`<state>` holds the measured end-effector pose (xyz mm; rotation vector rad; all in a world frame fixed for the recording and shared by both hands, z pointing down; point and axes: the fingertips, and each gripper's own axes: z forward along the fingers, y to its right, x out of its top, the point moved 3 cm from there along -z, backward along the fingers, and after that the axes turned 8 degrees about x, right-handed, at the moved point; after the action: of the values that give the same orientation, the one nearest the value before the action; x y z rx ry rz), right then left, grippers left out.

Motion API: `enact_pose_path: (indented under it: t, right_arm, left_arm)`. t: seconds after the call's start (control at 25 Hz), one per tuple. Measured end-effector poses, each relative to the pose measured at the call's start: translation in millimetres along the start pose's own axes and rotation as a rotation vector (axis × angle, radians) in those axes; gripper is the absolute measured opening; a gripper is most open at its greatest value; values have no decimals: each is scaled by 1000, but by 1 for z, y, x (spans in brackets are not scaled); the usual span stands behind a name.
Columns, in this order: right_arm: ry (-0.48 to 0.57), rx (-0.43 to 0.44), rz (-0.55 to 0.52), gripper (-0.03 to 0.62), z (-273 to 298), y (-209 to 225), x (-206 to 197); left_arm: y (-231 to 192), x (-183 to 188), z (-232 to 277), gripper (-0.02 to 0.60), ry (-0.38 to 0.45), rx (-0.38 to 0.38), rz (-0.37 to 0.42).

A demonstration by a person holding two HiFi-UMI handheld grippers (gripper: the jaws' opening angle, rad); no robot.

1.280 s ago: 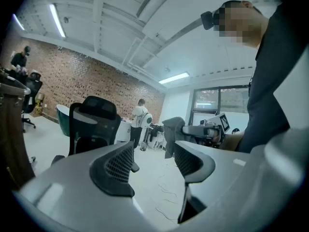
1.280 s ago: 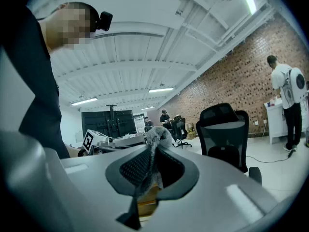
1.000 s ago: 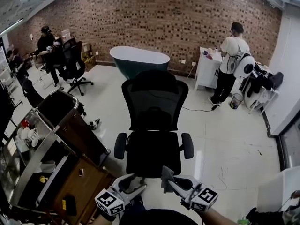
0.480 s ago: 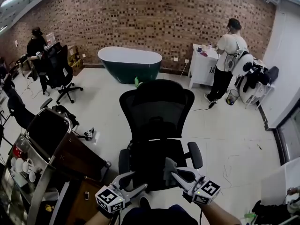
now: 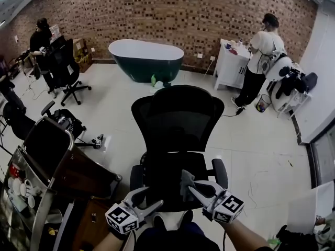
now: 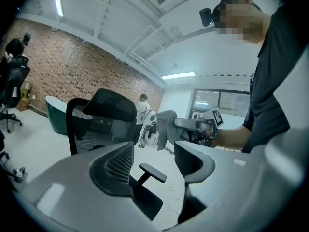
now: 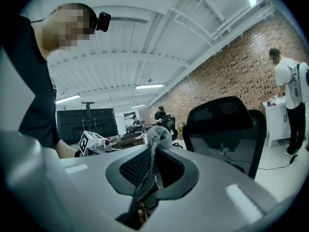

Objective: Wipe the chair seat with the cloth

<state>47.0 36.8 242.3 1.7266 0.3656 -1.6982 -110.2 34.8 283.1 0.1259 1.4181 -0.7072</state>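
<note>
A black mesh office chair [image 5: 177,120] stands in front of me, its dark seat [image 5: 170,174] just beyond both grippers. My right gripper [image 5: 191,185] is shut on a grey cloth [image 5: 186,182] that hangs over the seat's front right part. In the right gripper view the cloth [image 7: 150,164] is pinched between the jaws, with the chair back [image 7: 223,129] to the right. My left gripper [image 5: 145,201] is open and empty at the seat's front left edge. The left gripper view shows the chair [image 6: 99,120], one armrest [image 6: 152,172] and the cloth [image 6: 165,128] in the other gripper.
A service cart [image 5: 36,166] with cups stands at the left. A green bathtub [image 5: 145,59] sits by the brick wall. One person [image 5: 259,59] stands at a white cabinet [image 5: 230,64] at the right; another sits by office chairs [image 5: 63,69] at the far left.
The view has come closer over the chair. Both grippers have moved forward to the seat's front edge, the right one still holding the cloth.
</note>
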Motion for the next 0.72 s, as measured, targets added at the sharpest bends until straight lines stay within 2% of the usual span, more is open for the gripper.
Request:
enact_pose_path:
  t: [0.16, 0.32, 0.48, 0.72]
  right_arm:
    - [-72, 43, 29, 40, 17, 39, -23]
    - [-179, 109, 114, 40, 52, 84, -69]
    - [-335, 159, 147, 40, 96, 123, -144]
    - [-534, 198, 174, 40, 182, 189, -263]
  left_arm:
    - [-23, -7, 25, 285, -10, 65, -16]
    - [-63, -36, 50, 285, -52, 133, -48]
    - [-92, -75, 69, 285, -94, 184, -134]
    - [-138, -145, 99, 287, -149, 230, -206]
